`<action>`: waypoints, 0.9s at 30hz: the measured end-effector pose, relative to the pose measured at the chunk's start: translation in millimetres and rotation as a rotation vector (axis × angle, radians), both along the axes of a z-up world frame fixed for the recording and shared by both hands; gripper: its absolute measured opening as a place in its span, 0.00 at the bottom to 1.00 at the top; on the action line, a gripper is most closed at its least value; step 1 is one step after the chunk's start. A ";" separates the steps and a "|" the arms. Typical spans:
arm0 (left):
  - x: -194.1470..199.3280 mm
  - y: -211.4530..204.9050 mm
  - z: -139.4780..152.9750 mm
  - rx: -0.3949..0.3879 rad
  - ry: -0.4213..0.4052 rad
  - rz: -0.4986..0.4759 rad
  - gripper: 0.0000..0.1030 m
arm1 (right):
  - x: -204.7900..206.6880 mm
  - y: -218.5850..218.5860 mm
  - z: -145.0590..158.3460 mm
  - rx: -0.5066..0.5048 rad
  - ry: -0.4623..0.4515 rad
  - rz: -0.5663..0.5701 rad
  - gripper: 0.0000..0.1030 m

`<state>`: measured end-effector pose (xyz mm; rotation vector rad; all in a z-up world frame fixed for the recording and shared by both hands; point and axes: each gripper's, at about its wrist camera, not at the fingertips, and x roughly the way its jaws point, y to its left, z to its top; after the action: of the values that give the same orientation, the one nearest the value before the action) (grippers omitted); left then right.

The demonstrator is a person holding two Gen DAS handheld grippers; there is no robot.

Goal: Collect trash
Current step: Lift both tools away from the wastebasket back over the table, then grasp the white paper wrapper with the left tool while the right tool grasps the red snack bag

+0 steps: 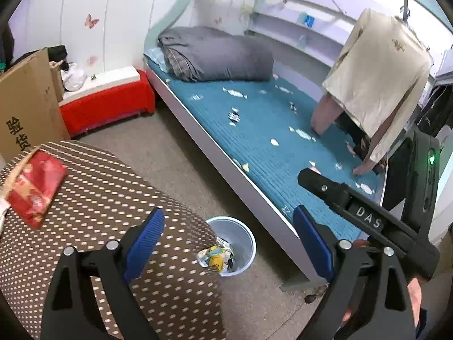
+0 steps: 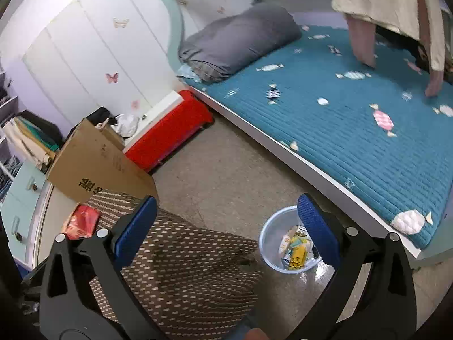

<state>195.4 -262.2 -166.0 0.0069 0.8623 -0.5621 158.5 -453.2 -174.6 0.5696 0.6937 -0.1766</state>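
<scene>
A pale blue wastebasket [image 2: 271,243] stands on the speckled floor [image 2: 226,170] between the near corner of a table draped in a brown dotted cloth [image 1: 107,198] and the white side rail of the bed [image 1: 226,153], holding crumpled wrappers and a yellow carton [image 2: 297,255]. The scraps look light, soft and crushable, likely to slip from a shallow pinch; a loose folded edge would probably give the surest hold. A red packet [image 1: 34,189] lies near the table's far left edge, and whether it counts as trash cannot be told. Both tools hang above the basket with nothing between their blue pads: the left gripper [image 1: 226,238] is spread wide, as is the right gripper [image 2: 226,226], whose black body also crosses the left camera's view. Beyond, a folded grey quilt [image 1: 215,53] rests at the head of the teal candy-print mattress, and a cardboard box [image 2: 96,161] leans beside a red storage chest [image 2: 167,130].
</scene>
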 end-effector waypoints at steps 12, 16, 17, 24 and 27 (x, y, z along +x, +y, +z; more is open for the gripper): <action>-16.0 107.1 41.0 -0.062 -0.103 0.136 0.88 | 6.7 85.7 56.4 -0.083 -0.090 0.129 0.94; -21.1 139.7 53.0 -0.062 -0.147 0.194 0.88 | 8.9 113.0 71.0 -0.099 -0.118 0.171 0.94; -22.2 144.5 54.5 -0.062 -0.155 0.205 0.88 | 9.8 121.3 74.1 -0.104 -0.122 0.187 0.94; -26.7 210.9 59.5 -0.042 -0.211 0.315 0.91 | 18.2 179.7 83.6 -0.163 -0.133 0.279 0.94; -21.9 238.9 53.8 -0.036 -0.212 0.375 0.91 | 28.9 204.9 79.1 -0.194 -0.121 0.317 0.94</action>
<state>173.6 -23.3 -112.3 -0.1236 0.6261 -0.2193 187.4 -248.3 -95.5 0.2768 0.6316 0.0854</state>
